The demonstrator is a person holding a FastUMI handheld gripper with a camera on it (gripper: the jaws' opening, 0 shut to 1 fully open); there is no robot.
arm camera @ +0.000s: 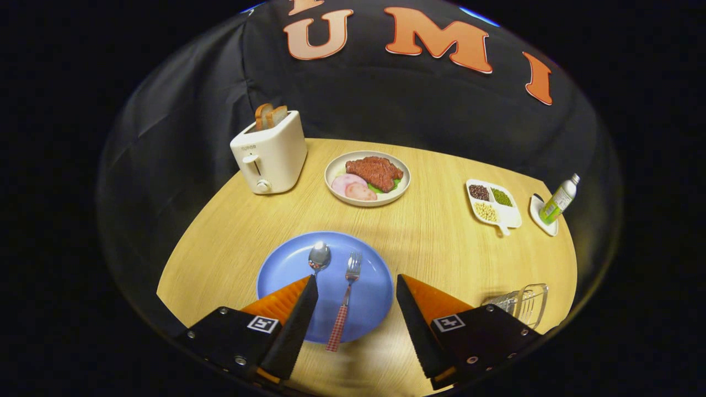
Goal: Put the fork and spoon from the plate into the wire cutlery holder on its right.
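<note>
My claw [357, 284] is wide open and holds nothing; its two fingers stand apart above the near part of the blue plate [287, 270]. The plate lies at the near edge of the round wooden table [430, 231]. On the plate I see the fork [346, 298] and the spoon [319, 257], side by side. The fork is between my fingers, its checked handle pointing toward me and reaching over the near rim of the plate. The spoon is just beside it, and my left finger covers its handle. The wire cutlery holder [524, 302] stands near the right edge of the table, just beyond my right finger and partly hidden by it. Toward the far edge stand a toaster [270, 154] with bread, a plate of meat [368, 177], a divided dish of beans [492, 202] and a small bottle [558, 199] on a saucer.
</note>
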